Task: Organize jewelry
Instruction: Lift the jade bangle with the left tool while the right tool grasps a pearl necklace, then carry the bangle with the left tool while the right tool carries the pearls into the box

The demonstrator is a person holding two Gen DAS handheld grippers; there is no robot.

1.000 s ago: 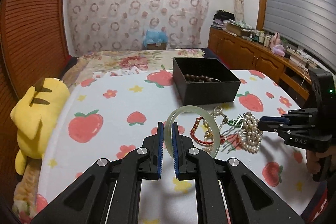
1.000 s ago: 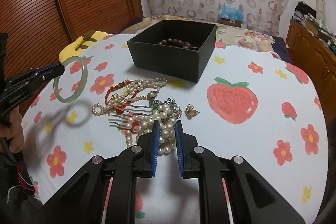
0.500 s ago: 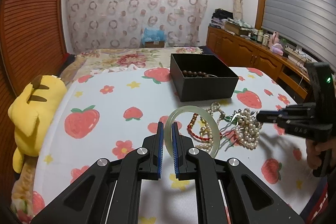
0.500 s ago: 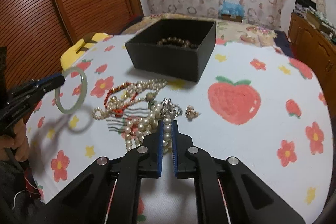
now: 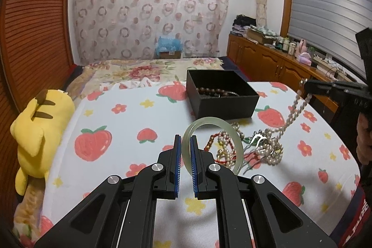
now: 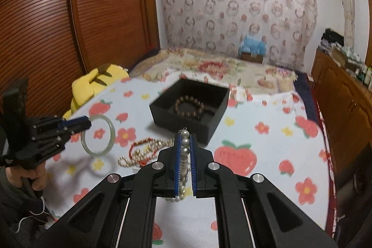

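Pale green, the bangle (image 5: 212, 145) stands pinched by its rim between the blue pads of the left gripper (image 5: 185, 150), held above the strawberry-print cloth (image 5: 111, 122). In the right wrist view the same bangle hangs off the left gripper's tip at the left, its shadow on the cloth below. The right gripper (image 6: 185, 145) is clamped on a pearl strand (image 6: 185, 143); three pearls sit in a row between its pads. In the left wrist view the strand runs taut from that gripper down to the jewelry pile (image 5: 253, 148), its lower end still in the tangle. The black box (image 6: 189, 106) sits beyond the pile, brown beads (image 6: 193, 106) inside. A yellow plush (image 5: 39, 127) lies at the far left.
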